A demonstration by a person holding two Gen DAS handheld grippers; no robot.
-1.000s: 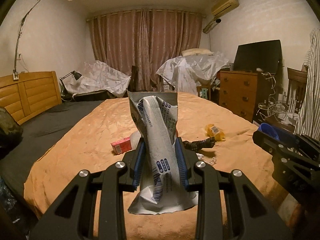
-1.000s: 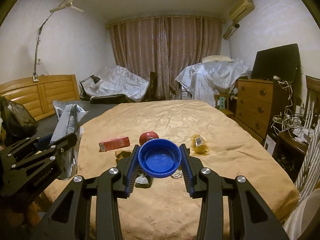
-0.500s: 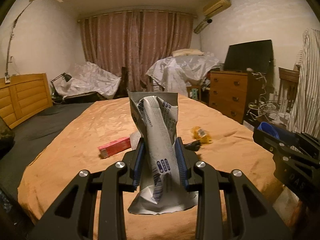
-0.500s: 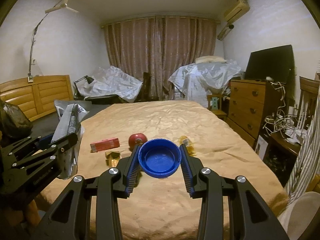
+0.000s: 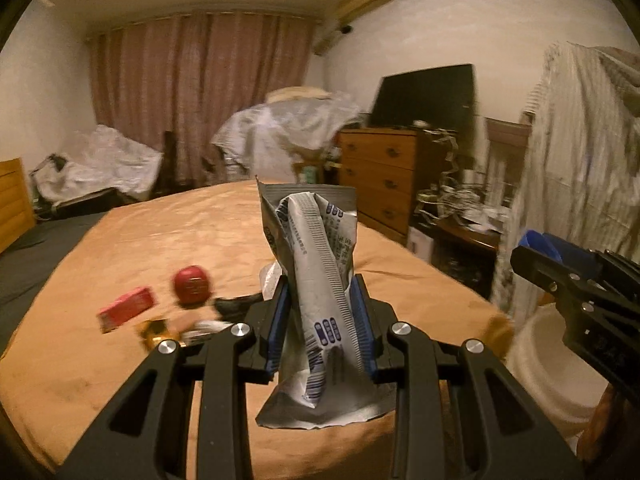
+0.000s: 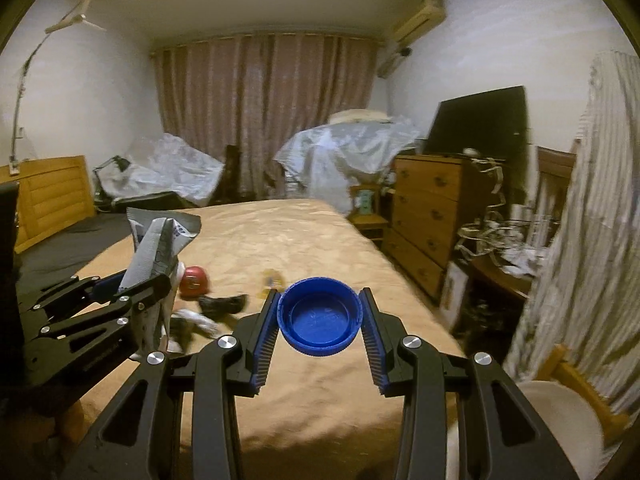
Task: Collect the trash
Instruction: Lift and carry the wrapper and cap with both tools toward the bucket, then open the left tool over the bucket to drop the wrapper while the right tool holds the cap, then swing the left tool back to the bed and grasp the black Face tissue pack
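My left gripper (image 5: pixel 320 312) is shut on a crumpled silver and blue wrapper (image 5: pixel 316 280) that stands up between its pads, above the near end of the bed. The same wrapper (image 6: pixel 158 248) and left gripper (image 6: pixel 136 288) show at the left in the right wrist view. My right gripper (image 6: pixel 320 316) is shut on a blue plastic cap (image 6: pixel 320 316), open side toward the camera; it also shows at the right edge of the left wrist view (image 5: pixel 560 268). On the orange bedspread (image 5: pixel 200 232) lie a red round thing (image 5: pixel 193 290), a pink box (image 5: pixel 128 309), a gold wrapper (image 5: pixel 156 330) and dark scraps (image 6: pixel 222 304).
A white round container (image 5: pixel 560 364) sits low at the right, beside the bed's corner. A wooden dresser (image 6: pixel 432 216) with a black screen (image 6: pixel 480 120) stands along the right wall, with a cluttered desk (image 6: pixel 504 256) and hanging striped cloth (image 6: pixel 592 216). A wooden headboard (image 6: pixel 48 204) is at the left.
Both views have swung to the right: the dresser, desk and striped cloth have moved toward the centre and the white container has come into view. Both grippers still hold their items.
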